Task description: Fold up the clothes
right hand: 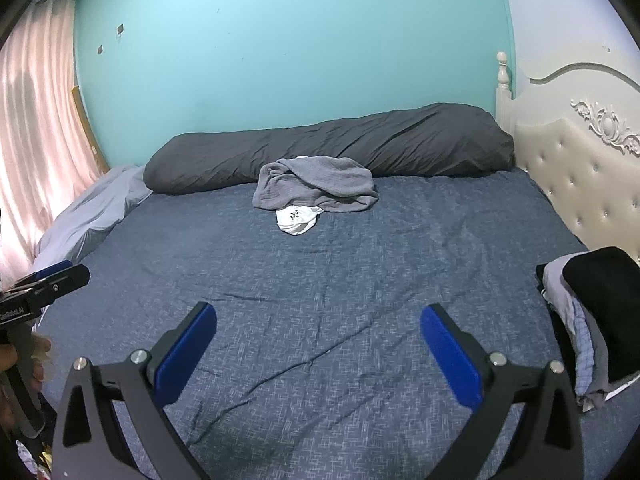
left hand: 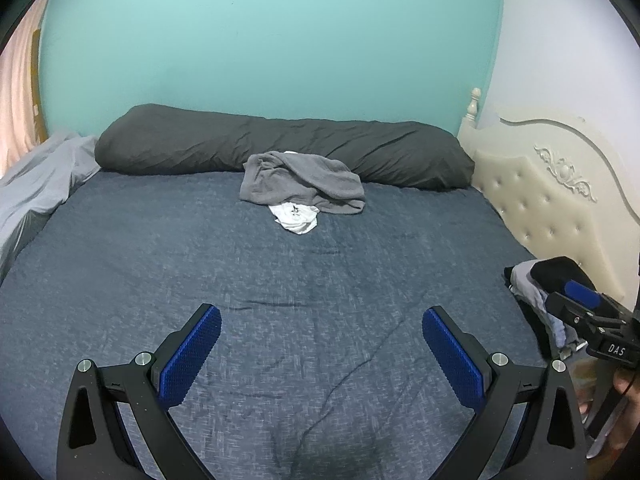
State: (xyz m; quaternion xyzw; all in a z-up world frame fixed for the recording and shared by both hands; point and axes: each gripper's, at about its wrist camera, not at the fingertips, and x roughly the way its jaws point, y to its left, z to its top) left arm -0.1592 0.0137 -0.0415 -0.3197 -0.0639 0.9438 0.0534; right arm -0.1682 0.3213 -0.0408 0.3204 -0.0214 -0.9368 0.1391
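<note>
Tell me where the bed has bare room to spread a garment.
The blue-grey bedspread lies bare between both open grippers and the crumpled grey garment. Crowded: the dark stacked clothes pile at the right edge by the cream headboard.

A: What sort of room is it?
B: A bedroom. The wall (left hand: 272,40) behind the bed (left hand: 280,300) is turquoise, the side wall (left hand: 560,60) pale.
A: Furniture?
B: A cream tufted headboard (right hand: 580,184) with carved scrollwork, at the right.
A: Any window?
B: Daylight glows through pink curtains (right hand: 36,120) at the left.
</note>
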